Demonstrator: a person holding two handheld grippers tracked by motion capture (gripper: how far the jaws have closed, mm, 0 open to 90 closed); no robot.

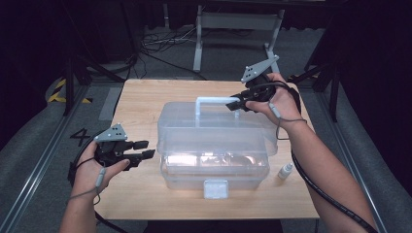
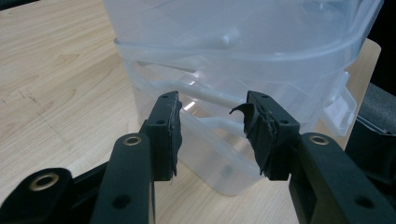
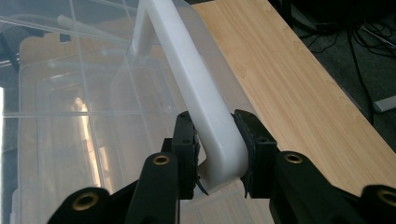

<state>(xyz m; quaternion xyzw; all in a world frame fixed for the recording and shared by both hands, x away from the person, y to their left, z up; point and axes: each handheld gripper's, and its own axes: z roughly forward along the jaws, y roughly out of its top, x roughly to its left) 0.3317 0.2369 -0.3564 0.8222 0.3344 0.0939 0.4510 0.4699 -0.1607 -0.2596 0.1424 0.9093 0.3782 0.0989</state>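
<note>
Clear plastic storage box (image 1: 214, 141) at the middle of the worktop (image 1: 141, 97), lid down, white carrying handle (image 1: 209, 101) standing upright along its far upper edge. Small white bottle (image 1: 286, 171) lower right of the box, apart from it.

Step in hand, by judgement: taking the handle at its right-hand corner, for lifting or shifting the box. For a sound hold: keep the pads square to the flat sides of the handle, seat them a little deeper than the rounded corner, and pull straight up rather than sideways, since the smooth plastic looks likely to slip from a grip at the bend. Keep the other claw ready at the left end wall to steady the box against tipping.

Right claw (image 1: 239, 104), upper right of centre: partly open, closed onto the handle (image 3: 205, 102), one pad against each side just where the bar bends down; grip shallow, at the pad tips.

Left claw (image 1: 143, 149), lower left: jaws wide apart, nothing between them, aimed at the near corner of the box (image 2: 261, 56), near but not touching.
</note>
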